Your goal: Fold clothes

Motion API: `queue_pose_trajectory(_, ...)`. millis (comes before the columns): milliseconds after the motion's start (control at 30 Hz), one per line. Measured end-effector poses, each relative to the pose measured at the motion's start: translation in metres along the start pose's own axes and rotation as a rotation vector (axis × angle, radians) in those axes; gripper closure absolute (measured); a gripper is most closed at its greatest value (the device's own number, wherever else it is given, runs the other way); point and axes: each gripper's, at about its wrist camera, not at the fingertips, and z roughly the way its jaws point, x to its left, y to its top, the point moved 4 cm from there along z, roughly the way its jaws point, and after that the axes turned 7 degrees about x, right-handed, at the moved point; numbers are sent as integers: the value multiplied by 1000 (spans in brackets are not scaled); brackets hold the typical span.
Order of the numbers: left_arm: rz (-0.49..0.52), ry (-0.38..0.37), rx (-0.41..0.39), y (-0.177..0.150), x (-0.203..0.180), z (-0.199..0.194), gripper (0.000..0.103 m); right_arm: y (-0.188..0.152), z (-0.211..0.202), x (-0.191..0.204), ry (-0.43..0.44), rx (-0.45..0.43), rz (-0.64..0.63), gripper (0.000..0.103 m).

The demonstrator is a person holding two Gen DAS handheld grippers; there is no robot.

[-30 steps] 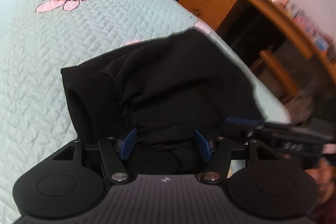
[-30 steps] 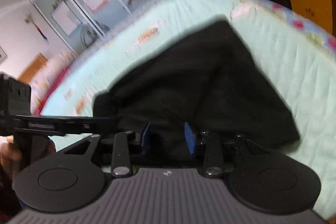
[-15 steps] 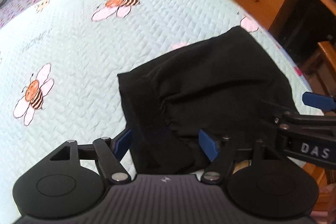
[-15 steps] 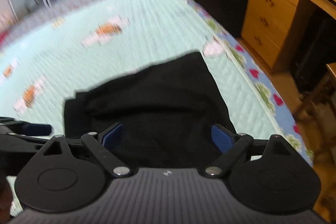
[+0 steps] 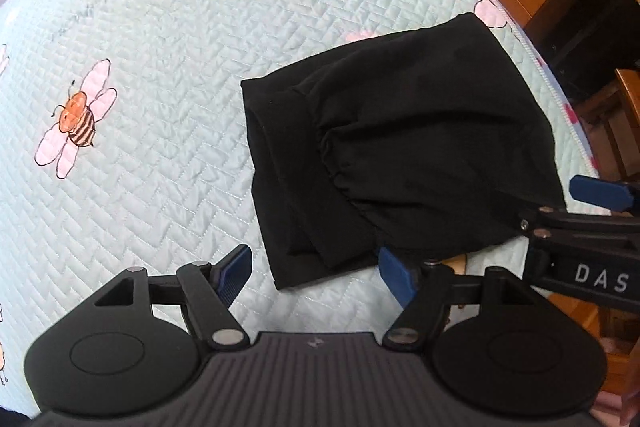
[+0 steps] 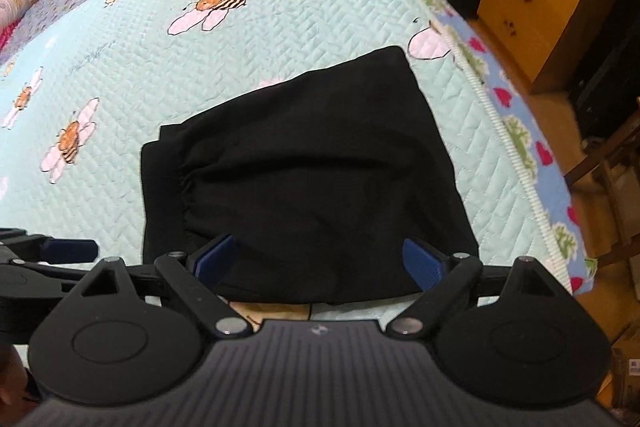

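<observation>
Right wrist view: both grippers' fingers (image 6: 423,262) apart, empty above the folded black fabric garment (image 6: 304,179); press its near edge flat on the bed (image 6: 280,27).

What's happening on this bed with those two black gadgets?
A person is folding clothes using a hand-held claw in each hand. A black garment lies folded into a compact bundle near the edge of a pale green quilt printed with bees. Both the left claw and the right claw are open above the near edge of the garment, gripping nothing. The fold looks finished.
</observation>
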Motion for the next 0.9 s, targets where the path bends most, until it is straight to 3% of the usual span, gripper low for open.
queue_pose_trajectory(433, 15, -38, 12, -1, -1, -5, 30, 9, -5, 7, 11, -3, -10, 12)
queue_pose_trajectory(633, 29, -29, -27, 0, 2, -6, 30, 8, -4, 5, 29, -14, 7, 12)
queue_pose_trajectory(767, 42, -31, -70, -1, 11, -10, 30, 7, -4, 3, 49, -29, 37, 12)
queue_pose_trajectory(900, 77, -23, -185, -4, 28, -19, 30, 4, -8, 3, 70, -88, 68, 12)
